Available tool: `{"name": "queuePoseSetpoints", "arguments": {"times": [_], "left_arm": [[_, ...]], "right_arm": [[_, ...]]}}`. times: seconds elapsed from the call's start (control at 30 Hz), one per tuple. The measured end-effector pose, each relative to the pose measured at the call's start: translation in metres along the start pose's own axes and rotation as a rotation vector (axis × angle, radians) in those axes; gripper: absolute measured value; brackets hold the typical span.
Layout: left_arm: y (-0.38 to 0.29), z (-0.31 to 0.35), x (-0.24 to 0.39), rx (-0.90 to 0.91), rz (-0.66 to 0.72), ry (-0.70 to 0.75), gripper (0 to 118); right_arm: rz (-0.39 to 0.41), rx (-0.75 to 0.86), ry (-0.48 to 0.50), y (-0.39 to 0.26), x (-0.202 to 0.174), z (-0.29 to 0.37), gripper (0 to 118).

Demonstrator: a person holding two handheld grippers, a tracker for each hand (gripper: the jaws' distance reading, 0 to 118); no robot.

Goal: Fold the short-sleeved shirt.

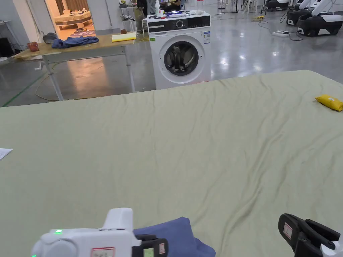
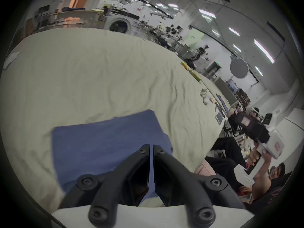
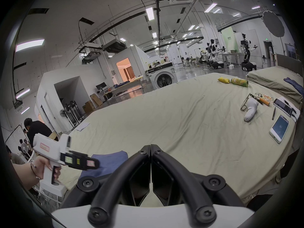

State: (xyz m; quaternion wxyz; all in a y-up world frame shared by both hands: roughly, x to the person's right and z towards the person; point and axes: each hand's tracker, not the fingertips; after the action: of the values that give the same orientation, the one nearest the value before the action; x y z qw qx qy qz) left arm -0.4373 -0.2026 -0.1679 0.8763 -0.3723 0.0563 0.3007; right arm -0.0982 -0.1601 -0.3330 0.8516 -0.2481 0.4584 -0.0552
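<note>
Lying folded on the green bed sheet (image 1: 187, 140), the blue shirt (image 1: 174, 234) sits just beside the left claw (image 1: 157, 247) in the head view, well apart from the right claw (image 1: 301, 234). From the left gripper view, its claw (image 2: 151, 146) is clenched empty above the shirt (image 2: 105, 137). From the right gripper view, that claw (image 3: 150, 146) is clenched empty, shirt (image 3: 108, 159) to its left.
</note>
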Motion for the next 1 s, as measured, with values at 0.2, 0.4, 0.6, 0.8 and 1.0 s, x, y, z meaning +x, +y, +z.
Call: {"name": "queuePoseSetpoints", "arguments": {"times": [0.2, 0.4, 0.6, 0.8, 1.0], "left_arm": [[-0.019, -0.113, 0.015, -0.174, -0.056, 0.012, 1], [-0.031, -0.114, 0.025, -0.096, 0.213, -0.23, 1], [-0.026, 0.026, 0.044, 0.389, -0.074, -0.054, 1], [-0.043, 0.144, 0.046, 0.853, -0.327, 0.423, 1], [-0.082, 0.149, 0.021, 1.015, -0.342, 0.743, 1]], "right_arm": [[0.003, -0.012, -0.011, -0.004, -0.002, 0.001, 0], [-0.013, -0.047, 0.005, -0.009, -0.01, -0.002, 0], [0.029, -0.015, 0.051, 0.004, -0.025, -0.002, 0], [0.116, 0.239, 0.019, 0.02, -0.049, 0.01, 0], [0.266, 0.5, -0.146, 0.001, -0.063, 0.01, 0]]}}
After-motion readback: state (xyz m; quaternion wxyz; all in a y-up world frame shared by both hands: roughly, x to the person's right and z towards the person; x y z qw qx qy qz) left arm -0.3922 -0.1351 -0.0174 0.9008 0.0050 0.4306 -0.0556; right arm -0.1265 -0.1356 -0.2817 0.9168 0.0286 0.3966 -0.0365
